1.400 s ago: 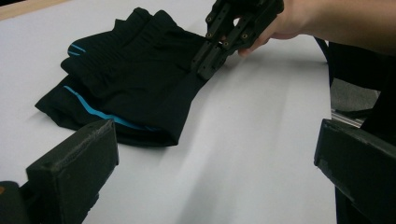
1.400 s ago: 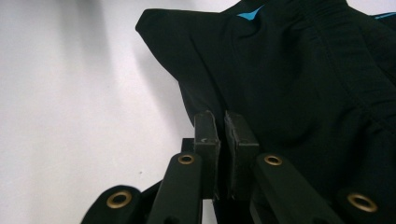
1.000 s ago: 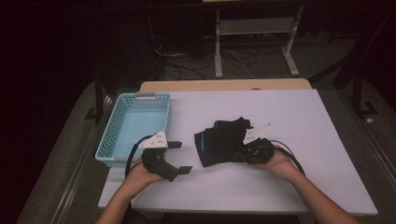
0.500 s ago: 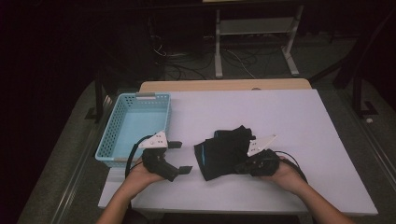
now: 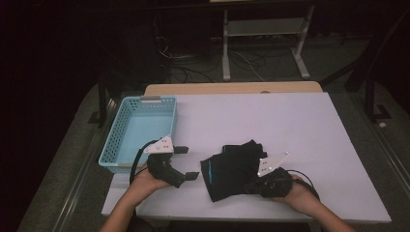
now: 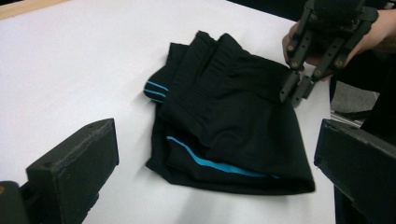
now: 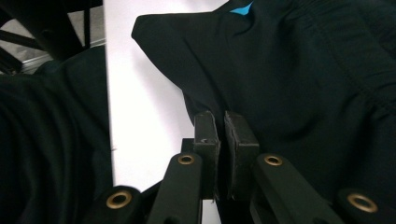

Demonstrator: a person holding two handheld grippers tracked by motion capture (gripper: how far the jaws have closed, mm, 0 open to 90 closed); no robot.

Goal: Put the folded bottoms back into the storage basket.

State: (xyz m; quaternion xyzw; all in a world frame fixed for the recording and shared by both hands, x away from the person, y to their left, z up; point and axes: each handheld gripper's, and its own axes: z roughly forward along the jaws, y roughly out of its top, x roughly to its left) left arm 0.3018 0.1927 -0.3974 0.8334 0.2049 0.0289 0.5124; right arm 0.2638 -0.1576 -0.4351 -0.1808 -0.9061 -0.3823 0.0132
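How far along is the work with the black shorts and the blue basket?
Done: the black shorts lie folded on the white table. In hand: the right gripper is shut on their edge, while the left gripper waits open beside them. Left: the blue basket holds nothing, so the shorts probably go there.

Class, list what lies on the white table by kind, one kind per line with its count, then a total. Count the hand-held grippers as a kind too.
Light blue plastic mesh basket: 1
Folded black cloth shorts with blue stripes: 1
Black two-jaw hand-held grippers: 2, the left gripper and the right gripper
Total: 4
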